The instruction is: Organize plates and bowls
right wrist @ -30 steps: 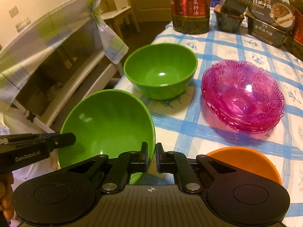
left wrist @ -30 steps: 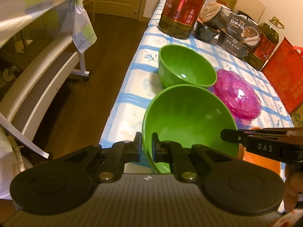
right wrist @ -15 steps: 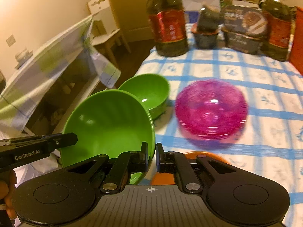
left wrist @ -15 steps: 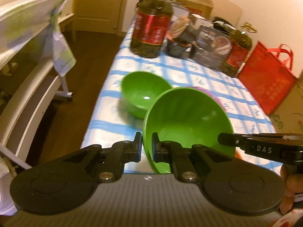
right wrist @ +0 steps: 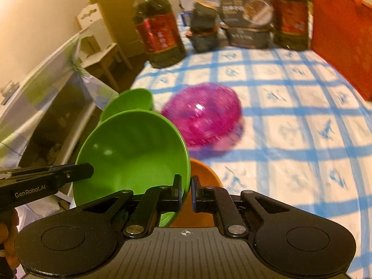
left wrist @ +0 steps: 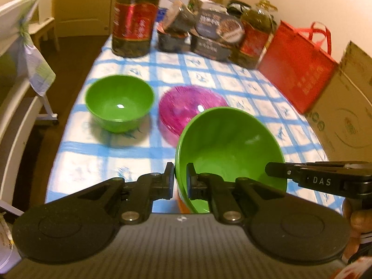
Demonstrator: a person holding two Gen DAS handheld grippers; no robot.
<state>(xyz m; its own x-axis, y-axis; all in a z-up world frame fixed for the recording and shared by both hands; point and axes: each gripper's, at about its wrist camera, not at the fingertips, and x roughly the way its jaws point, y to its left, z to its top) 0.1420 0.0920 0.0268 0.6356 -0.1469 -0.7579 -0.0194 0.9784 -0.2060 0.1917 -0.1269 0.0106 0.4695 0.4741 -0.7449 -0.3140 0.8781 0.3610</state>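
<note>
Green bowl (left wrist: pixel 230 148) hangs tilted above the checked table (left wrist: pixel 102 162), its mouth toward both cameras, rim pinched by the left gripper (left wrist: pixel 180 181) and right gripper (right wrist: pixel 186 193). Their arms read "GenRobot.AI" and "DAS".

Left gripper (left wrist: pixel 180 179): jaws closed on the near rim of a green bowl (left wrist: pixel 232 148), 1 finger inside, 1 outside; pointing forward and down. Right gripper (right wrist: pixel 186 191): jaws closed on the opposite rim of the same bowl, likewise angled down. Bowl held tilted between the 2. Fingers of a hand (left wrist: pixel 353 218) partly visible gripping the right handle.
</note>
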